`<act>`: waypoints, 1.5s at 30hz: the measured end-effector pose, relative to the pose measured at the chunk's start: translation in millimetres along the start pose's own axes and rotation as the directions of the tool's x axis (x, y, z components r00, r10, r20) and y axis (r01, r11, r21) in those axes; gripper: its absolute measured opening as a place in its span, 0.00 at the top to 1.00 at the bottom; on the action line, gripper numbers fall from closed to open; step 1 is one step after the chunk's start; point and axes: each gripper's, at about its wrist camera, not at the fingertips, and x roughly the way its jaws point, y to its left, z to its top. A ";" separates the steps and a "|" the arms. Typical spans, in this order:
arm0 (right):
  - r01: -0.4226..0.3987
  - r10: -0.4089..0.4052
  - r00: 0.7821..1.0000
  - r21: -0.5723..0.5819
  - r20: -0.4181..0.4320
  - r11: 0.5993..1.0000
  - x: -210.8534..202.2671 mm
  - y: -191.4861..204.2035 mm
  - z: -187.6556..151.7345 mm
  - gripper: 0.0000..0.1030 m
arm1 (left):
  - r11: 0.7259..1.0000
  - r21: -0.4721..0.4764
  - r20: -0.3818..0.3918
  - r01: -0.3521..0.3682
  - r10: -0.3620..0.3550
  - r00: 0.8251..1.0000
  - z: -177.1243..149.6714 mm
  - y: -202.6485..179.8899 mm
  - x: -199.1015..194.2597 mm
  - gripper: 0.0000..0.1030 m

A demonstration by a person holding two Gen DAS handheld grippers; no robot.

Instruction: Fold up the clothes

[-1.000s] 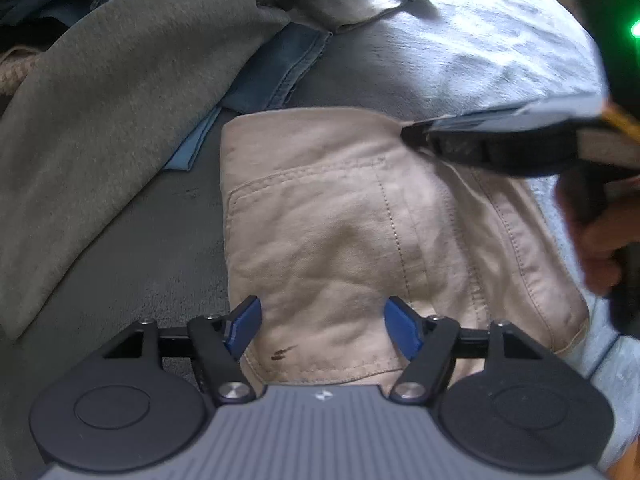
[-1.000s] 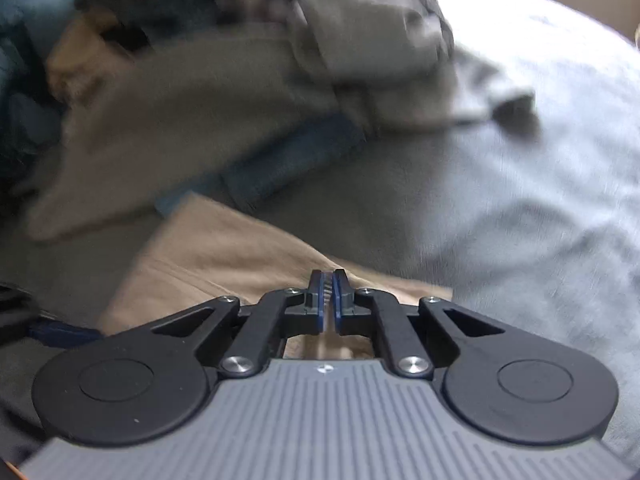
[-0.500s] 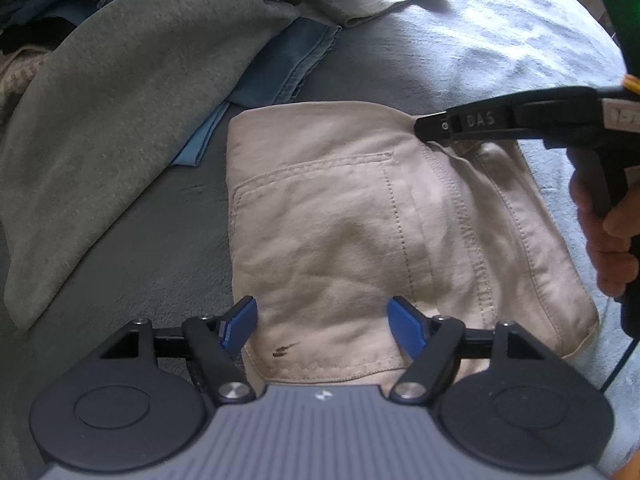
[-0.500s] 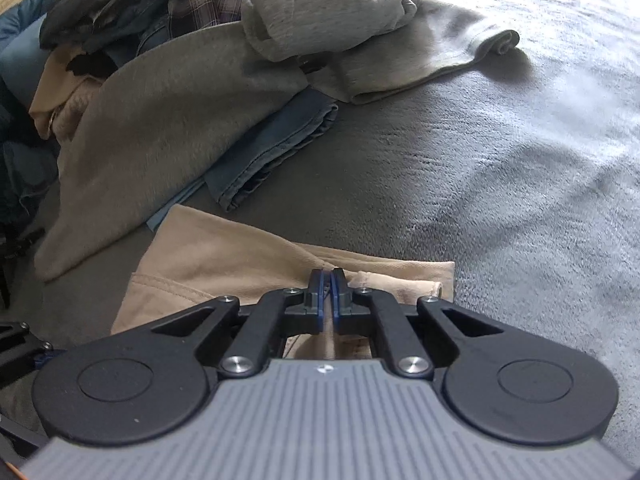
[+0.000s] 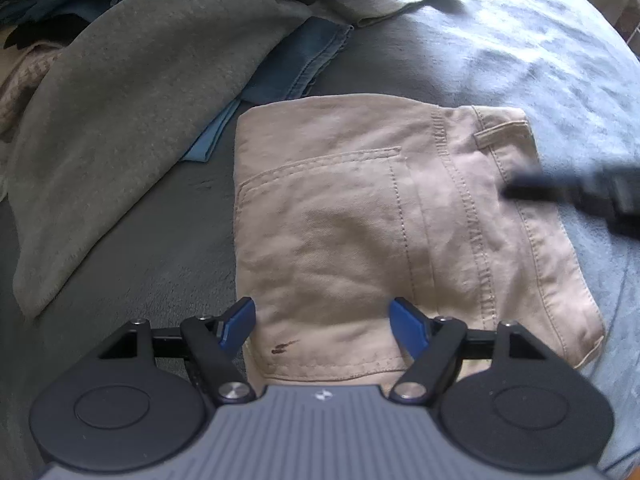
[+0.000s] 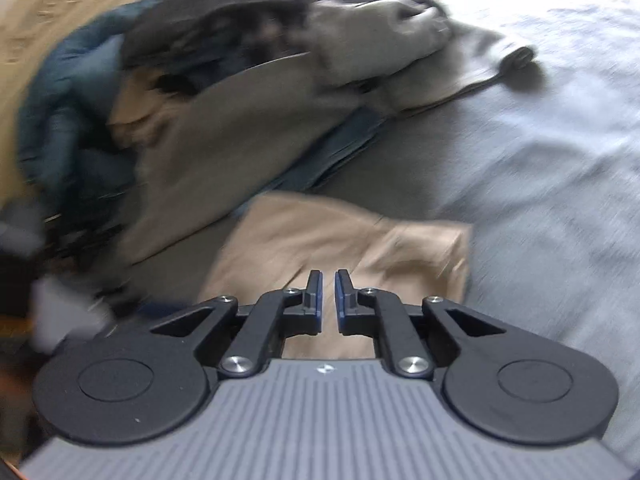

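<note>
across the middle of the left wrist view the beige trousers lie folded into a flat rectangle on the grey bed cover, so this garment looks about finished. left tool hovers spread wide over the near edge, gripping nothing. right tool is just opening, nothing between its pads. upper left, a pile of unfolded clothes waits.

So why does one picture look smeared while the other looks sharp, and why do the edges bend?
Right wrist view: motion blur smears the clothes pile, though the gripper itself stays crisp. Left wrist view: the beige trousers are sharp; only the other gripper is blurred. Both views: fisheye lenses curve the bed.
</note>
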 end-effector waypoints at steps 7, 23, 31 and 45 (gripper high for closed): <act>-0.043 0.041 0.990 -0.011 -0.137 0.999 -8.7 -0.3 -59.9 0.85 | 0.998 -0.059 0.051 0.030 -0.027 0.998 -15.0 9.3 -7.1 0.28; -0.139 0.207 0.975 0.496 -0.084 0.857 -11.1 -97.4 -58.0 0.34 | 0.786 -0.400 0.257 0.472 -0.398 0.881 -47.4 116.5 13.7 0.32; -0.164 0.253 0.964 0.568 -0.081 0.806 10.6 -105.5 -64.7 0.23 | 0.716 -0.401 0.265 0.572 -0.507 0.820 -49.7 120.9 51.0 0.32; -0.271 0.307 0.951 0.588 0.042 0.762 56.3 -122.6 -15.8 0.13 | 0.617 -0.381 0.348 0.688 -0.594 0.725 -21.6 127.3 80.8 0.28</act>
